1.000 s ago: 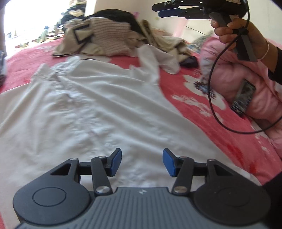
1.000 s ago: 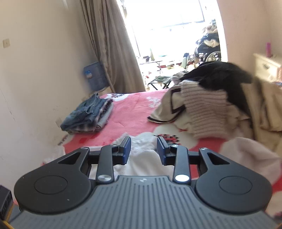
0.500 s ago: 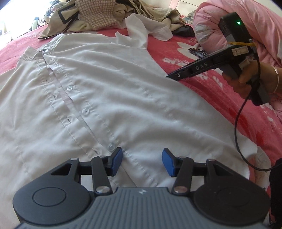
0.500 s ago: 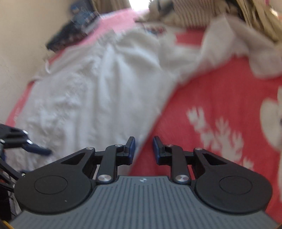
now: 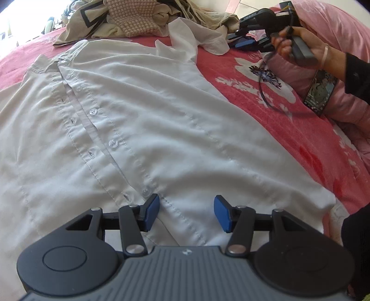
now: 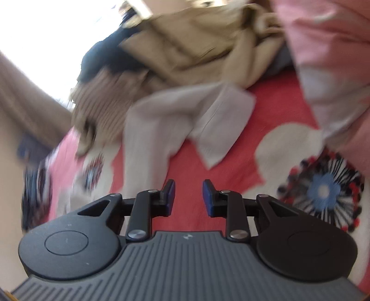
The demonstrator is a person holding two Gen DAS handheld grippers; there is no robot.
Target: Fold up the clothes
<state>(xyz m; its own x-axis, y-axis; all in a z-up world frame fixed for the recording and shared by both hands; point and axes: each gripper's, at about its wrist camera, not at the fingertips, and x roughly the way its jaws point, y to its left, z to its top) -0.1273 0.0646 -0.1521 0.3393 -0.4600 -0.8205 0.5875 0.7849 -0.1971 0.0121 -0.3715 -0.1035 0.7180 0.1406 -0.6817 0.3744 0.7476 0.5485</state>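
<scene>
A white button-up shirt (image 5: 143, 125) lies spread flat, front up, on the red flowered bedspread (image 5: 272, 120). My left gripper (image 5: 186, 213) is open and empty, just above the shirt's bottom hem near the button placket. The shirt's right sleeve (image 5: 196, 37) lies crumpled at the far side; it also shows in the blurred right wrist view (image 6: 185, 118). My right gripper (image 6: 188, 196) is open and empty above the bedspread, a little short of that sleeve. It also shows in the left wrist view (image 5: 242, 42), held near the sleeve's cuff.
A pile of beige, checked and black clothes (image 5: 129, 20) lies at the far side of the bed, also in the right wrist view (image 6: 175, 53). A pink quilt (image 5: 335, 41) is bunched at the right, with a phone (image 5: 320, 92) on it.
My right gripper has swung away from the shirt's right edge to the far sleeve and opened wider. The left gripper has stayed open over the hem, shifting slightly.
</scene>
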